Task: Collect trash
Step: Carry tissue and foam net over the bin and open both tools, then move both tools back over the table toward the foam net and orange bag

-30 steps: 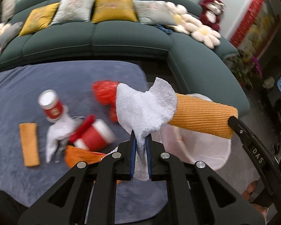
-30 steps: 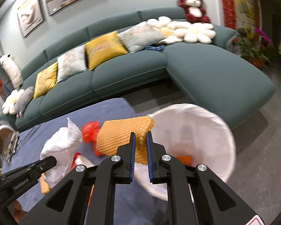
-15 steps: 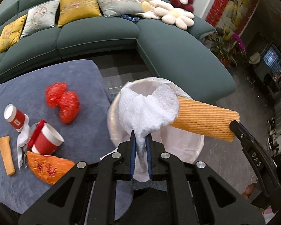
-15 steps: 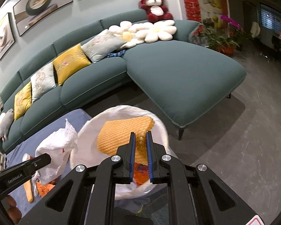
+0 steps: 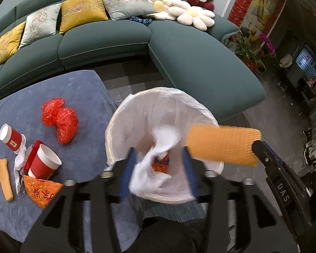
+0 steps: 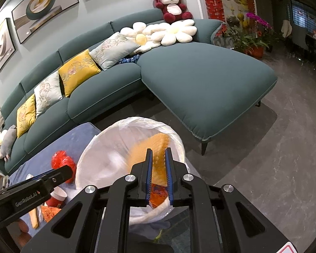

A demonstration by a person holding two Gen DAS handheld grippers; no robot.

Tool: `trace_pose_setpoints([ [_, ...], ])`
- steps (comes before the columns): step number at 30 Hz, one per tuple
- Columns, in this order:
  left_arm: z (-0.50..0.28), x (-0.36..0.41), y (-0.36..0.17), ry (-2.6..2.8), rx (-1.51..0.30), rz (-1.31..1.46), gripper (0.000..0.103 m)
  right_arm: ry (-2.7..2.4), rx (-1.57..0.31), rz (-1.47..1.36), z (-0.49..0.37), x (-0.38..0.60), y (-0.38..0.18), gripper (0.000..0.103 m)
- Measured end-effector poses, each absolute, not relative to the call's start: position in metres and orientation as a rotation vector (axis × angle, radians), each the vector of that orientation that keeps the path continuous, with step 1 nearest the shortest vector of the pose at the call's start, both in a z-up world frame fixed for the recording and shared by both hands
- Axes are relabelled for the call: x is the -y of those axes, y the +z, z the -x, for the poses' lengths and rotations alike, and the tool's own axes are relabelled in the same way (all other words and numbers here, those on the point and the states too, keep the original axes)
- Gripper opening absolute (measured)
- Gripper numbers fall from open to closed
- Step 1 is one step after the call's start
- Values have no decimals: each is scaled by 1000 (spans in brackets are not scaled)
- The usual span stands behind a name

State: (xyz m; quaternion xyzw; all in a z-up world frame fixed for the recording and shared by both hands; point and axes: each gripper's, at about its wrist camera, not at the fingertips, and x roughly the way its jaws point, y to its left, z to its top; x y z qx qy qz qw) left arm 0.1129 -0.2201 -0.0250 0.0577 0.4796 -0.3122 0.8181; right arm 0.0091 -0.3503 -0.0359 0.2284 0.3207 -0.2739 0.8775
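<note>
Jaws of the left gripper (image 5: 158, 172) are now spread wide, where half a second ago they pinched the white tissue (image 5: 155, 164). That tissue is loose and dropping into the white bin (image 5: 120, 126), just above a bit of orange paper already inside. Jaws of the right gripper (image 6: 158, 174) have also begun to part, and the orange foam net (image 6: 155, 149) blurs between them over the bin, so it looks let go too. To the left, on the blue worktop (image 5: 84, 97), two red cups (image 5: 43, 164), a red plastic bag (image 5: 61, 120) and other scraps wait to be picked up.
</note>
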Motion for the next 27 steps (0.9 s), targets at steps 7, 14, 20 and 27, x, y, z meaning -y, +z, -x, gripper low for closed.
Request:
trace_pose_setpoints([
  [7,-125,203,-24,-621,-1024,-83,65,-561,-657,-463,-16,342,-34,42],
  [14,-130,183,-26,-589,-1030,-53,66,-549,-666,-444,-19,333,-34,50],
  [20,-132,167,-25,-569,-1035,-29,66,-525,-672,-425,-28,317,-30,52],
  [27,-140,140,-25,-530,-1036,10,68,-481,-674,-390,-43,291,-23,59],
])
